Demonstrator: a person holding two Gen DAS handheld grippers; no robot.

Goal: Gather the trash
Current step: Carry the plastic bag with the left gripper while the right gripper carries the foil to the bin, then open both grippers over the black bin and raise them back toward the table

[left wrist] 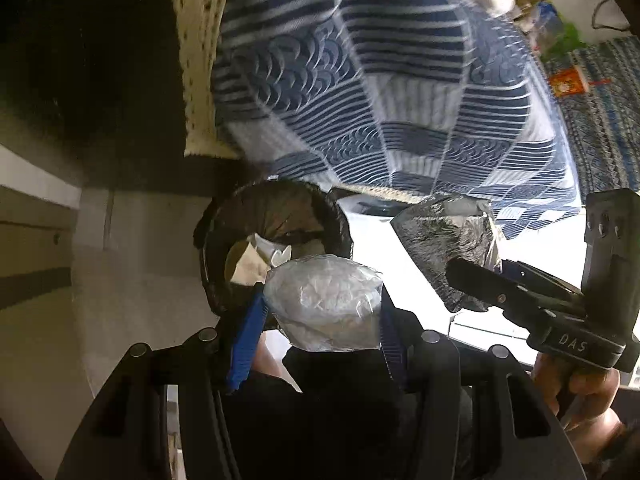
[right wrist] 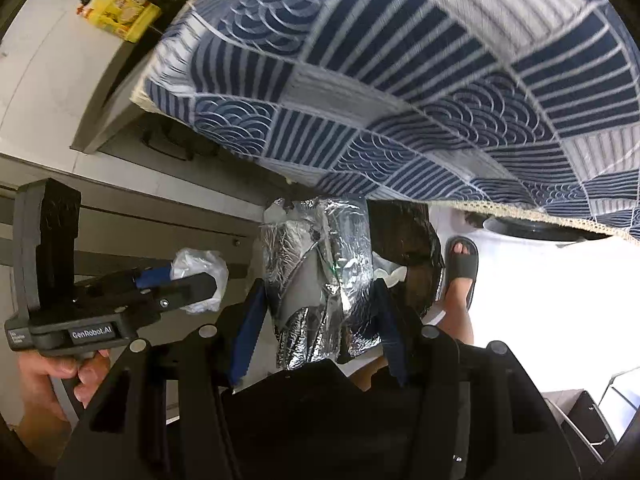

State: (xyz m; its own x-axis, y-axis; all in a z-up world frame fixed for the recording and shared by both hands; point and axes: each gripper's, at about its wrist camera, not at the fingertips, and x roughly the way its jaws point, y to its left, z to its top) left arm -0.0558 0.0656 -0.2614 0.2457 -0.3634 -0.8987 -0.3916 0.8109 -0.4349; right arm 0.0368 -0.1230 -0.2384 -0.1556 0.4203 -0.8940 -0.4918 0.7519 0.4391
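Observation:
My left gripper (left wrist: 322,304) is shut on a crumpled clear plastic bag (left wrist: 324,304), held between its blue pads just above the mouth of a round bin lined with a dark bag (left wrist: 276,208). White and tan trash (left wrist: 256,258) lies inside the bin. My right gripper (right wrist: 320,296) is shut on a crinkled silver foil wrapper (right wrist: 316,272), which hangs beside the bin (right wrist: 416,240). In the left wrist view the right gripper (left wrist: 472,280) and its foil wrapper (left wrist: 444,244) show at the right. In the right wrist view the left gripper (right wrist: 196,280) and its plastic bag (right wrist: 200,268) show at the left.
A blue and white patterned tablecloth (left wrist: 380,92) overhangs the bin from a table edge. A person's foot in a dark slipper (right wrist: 460,268) stands on the white floor (right wrist: 540,300) beside the bin. A yellow packet (right wrist: 120,12) lies on a counter. Cabinet fronts (left wrist: 40,240) run along the left.

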